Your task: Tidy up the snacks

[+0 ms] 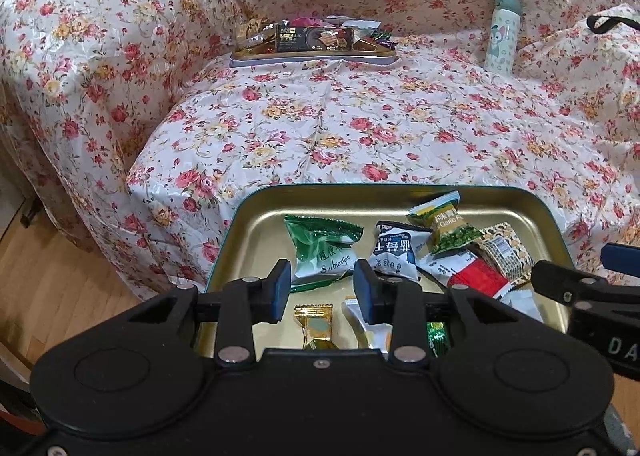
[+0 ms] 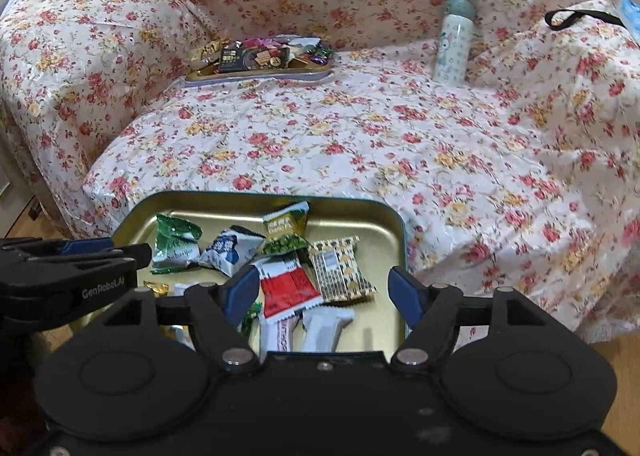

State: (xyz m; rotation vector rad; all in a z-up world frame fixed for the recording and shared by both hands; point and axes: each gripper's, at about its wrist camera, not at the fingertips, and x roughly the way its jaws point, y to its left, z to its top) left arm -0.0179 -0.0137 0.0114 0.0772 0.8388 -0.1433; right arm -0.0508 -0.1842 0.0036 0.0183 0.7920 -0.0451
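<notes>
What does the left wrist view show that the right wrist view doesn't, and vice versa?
Left wrist only: a gold-wrapped candy lying in full view between the left gripper's open, empty jaws.

Right wrist only: a pale blue item at the far right edge, and a white wrapped bar below the red-and-white packet, between the right gripper's open jaws, which hold nothing.

Both: the near gold metal tin tray of snack packets, the far tray piled with snacks, the pale green cartoon-print bottle, the black strap and the floral sofa cover.
</notes>
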